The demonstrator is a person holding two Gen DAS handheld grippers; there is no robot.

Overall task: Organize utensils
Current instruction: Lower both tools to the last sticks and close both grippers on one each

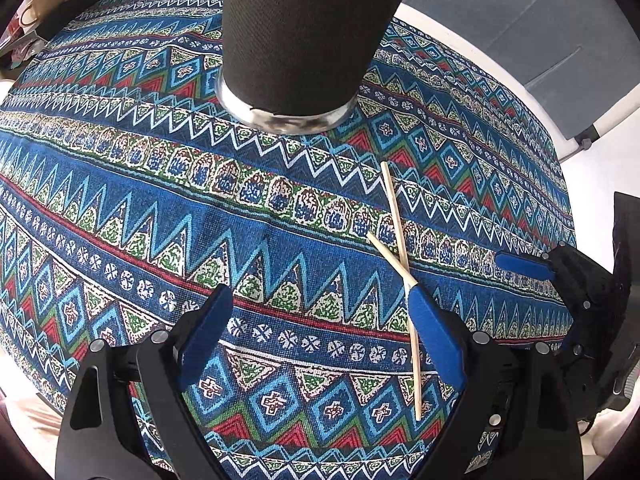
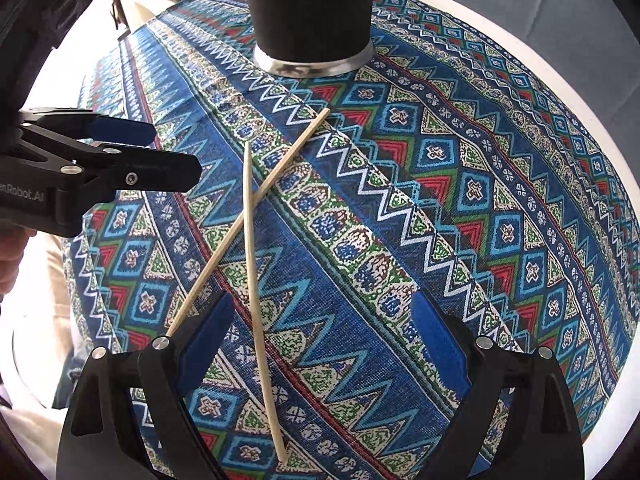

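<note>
Two chopsticks [image 2: 256, 280] lie crossed on the patterned tabletop [image 2: 480, 184], in front of the black cup [image 2: 312, 12]. Nothing is picked up yet. The right gripper [image 2: 320, 344] hovers over them with fingers spread and empty; the left gripper [image 1: 320, 336] is likewise apart beside them. Next, I'd guess, one must close on a single stick without dragging the other.
</note>
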